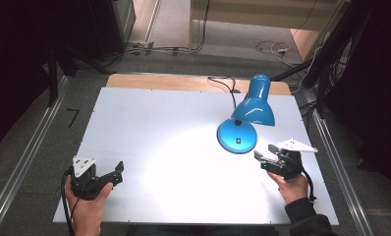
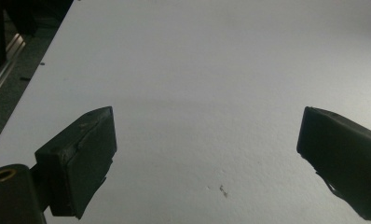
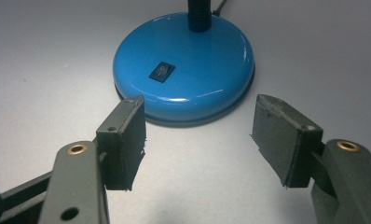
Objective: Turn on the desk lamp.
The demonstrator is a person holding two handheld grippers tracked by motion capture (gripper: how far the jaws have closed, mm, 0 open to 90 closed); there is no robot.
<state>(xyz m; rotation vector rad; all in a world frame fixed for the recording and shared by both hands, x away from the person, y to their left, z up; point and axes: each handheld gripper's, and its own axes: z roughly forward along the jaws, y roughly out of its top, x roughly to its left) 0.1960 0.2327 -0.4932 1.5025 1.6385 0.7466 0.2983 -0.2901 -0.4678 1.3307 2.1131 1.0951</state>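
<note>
Currently right gripper [image 3: 197, 140] sits jaws apart, empty, with the blue lamp's round base [image 3: 193, 79] just ahead of its tips, black rocker switch [image 3: 161, 71] facing it. Left gripper [image 2: 207, 154] also spread wide over bare white table [image 2: 197, 70], lamp well off to its right.

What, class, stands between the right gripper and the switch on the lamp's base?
Nothing visible does. The right gripper is open, facing the lamp base across bare table. The switch sits on the base's near side, uncovered. The shade hangs above the base in the high view.
</note>
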